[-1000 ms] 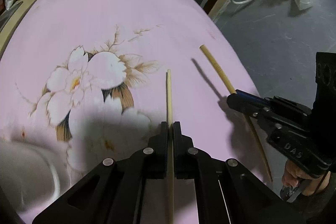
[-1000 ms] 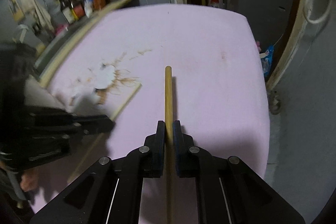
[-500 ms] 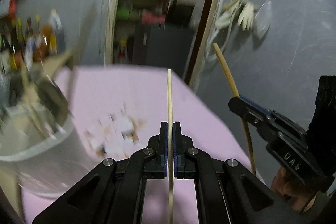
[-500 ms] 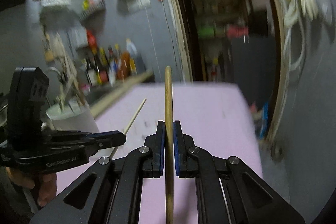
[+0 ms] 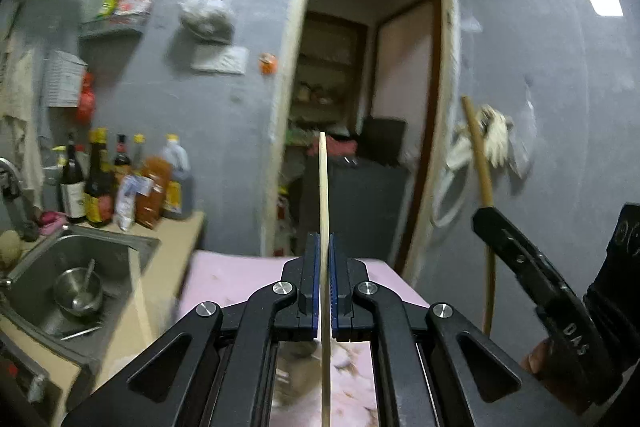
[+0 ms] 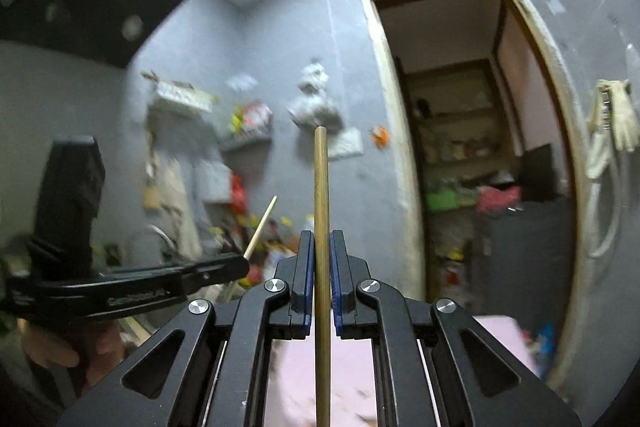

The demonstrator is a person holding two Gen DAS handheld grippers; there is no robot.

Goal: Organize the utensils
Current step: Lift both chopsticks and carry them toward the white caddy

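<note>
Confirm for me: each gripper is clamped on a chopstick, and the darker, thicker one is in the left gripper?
Not quite. The darker chopstick is in the right gripper, as the right wrist view shows. The left gripper holds the pale, thin chopstick.

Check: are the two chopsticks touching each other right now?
Apart. The left wrist view shows the pale chopstick in the left claw and the darker chopstick in the right claw, with open wall between them.

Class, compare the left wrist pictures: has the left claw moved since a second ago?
Yes. The left claw, shut on its pale chopstick, has tilted up: earlier over the pink tablecloth, now toward the doorway.
</note>
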